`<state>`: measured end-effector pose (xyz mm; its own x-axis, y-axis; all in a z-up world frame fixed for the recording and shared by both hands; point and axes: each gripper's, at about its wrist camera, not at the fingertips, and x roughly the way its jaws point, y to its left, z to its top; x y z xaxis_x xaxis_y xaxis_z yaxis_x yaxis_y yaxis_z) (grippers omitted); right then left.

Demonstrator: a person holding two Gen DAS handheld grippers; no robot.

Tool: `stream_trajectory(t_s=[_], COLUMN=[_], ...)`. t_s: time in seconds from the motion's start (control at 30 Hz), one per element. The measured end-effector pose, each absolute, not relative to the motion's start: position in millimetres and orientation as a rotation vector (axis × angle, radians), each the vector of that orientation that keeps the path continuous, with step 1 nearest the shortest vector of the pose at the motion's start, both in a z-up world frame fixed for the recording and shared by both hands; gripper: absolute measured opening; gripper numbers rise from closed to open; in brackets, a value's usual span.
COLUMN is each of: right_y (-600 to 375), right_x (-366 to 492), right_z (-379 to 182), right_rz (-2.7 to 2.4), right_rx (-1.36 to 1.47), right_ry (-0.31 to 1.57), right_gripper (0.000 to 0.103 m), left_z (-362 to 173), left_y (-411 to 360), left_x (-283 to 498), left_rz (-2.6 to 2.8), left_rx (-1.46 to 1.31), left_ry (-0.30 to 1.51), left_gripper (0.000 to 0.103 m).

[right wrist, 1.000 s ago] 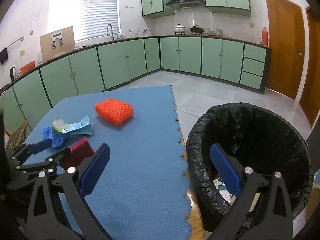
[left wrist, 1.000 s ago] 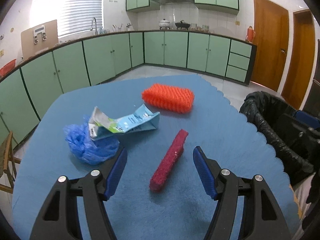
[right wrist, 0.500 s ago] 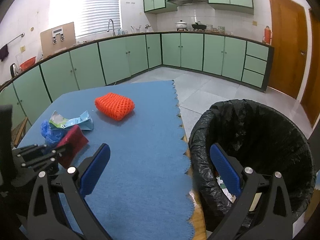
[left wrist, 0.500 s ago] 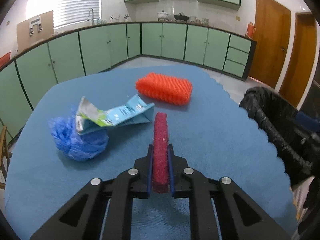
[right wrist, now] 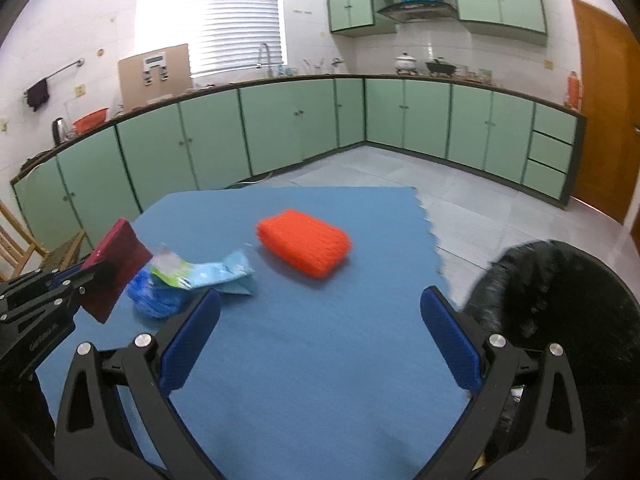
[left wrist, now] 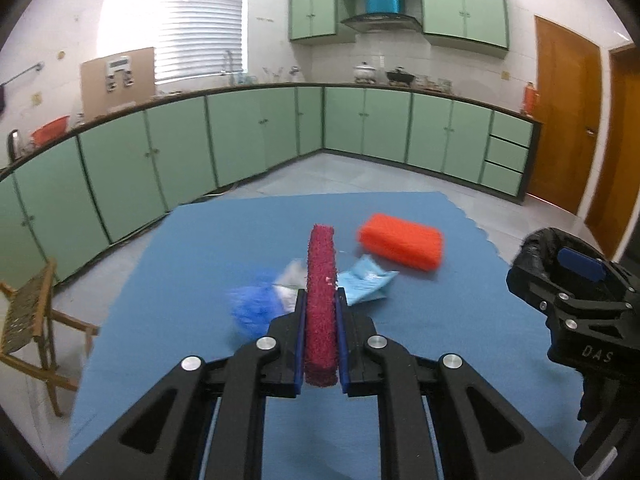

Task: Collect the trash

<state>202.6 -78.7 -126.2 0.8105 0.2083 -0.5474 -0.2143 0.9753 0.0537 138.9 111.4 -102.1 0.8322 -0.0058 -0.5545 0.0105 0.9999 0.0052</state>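
My left gripper (left wrist: 320, 300) is shut on a dark red sponge (left wrist: 320, 280) and holds it up off the blue table mat (left wrist: 200, 264). The sponge also shows in the right wrist view (right wrist: 116, 270), lifted at the left. On the mat lie an orange sponge (right wrist: 304, 242), a light blue wrapper (right wrist: 208, 272) and a crumpled blue bag (right wrist: 156, 298). My right gripper (right wrist: 320, 340) is open and empty above the mat. The black-lined trash bin (right wrist: 560, 280) stands off the mat's right edge.
Green kitchen cabinets (right wrist: 280, 128) run along the far walls. A wooden chair (left wrist: 32, 320) stands left of the table. A brown door (left wrist: 568, 128) is at the right. The right gripper shows in the left wrist view (left wrist: 580, 300) before the bin.
My left gripper closed on the dark red sponge and lifted it off the mat. My right gripper moved left, from over the bin to over the mat.
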Motion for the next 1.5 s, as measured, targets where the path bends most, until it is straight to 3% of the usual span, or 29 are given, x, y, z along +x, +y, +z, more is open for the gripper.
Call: stream_trajectory(t_s=[0.5,0.87,1.03,1.1,1.17,1.27,1.5], right_y=[24,65,74,78,83,86,75], right_x=[243,258,262,265,267,262,250], right_z=[-133,-155,-163,-166,-167,-162,-142], right_rz=[0.381,0.466,0.482,0.494,0.533,0.561,0.574], right_rx=[-0.06,-0.107,-0.115,-0.116,-0.114,-0.136,-0.137], right_ry=[0.618,0.712,0.74,0.756,0.777,0.769,0.734], right_gripper=[0.095,0.062,0.055,0.045,0.024,0.017,0.014], left_z=[-120,-125,-126,-126,-126,-127,-121], left_y=[196,204,204,205,206,206,204], left_x=[147,150,151,152,152,152,152], left_rz=[0.182,0.188,0.185,0.183,0.18,0.179,0.16], left_rx=[-0.039,-0.051,-0.057,-0.058,-0.056,-0.058,-0.059], left_ry=[0.616,0.628,0.63,0.631,0.633,0.634,0.618], left_gripper=[0.013,0.013,0.013,0.013,0.013,0.013,0.013])
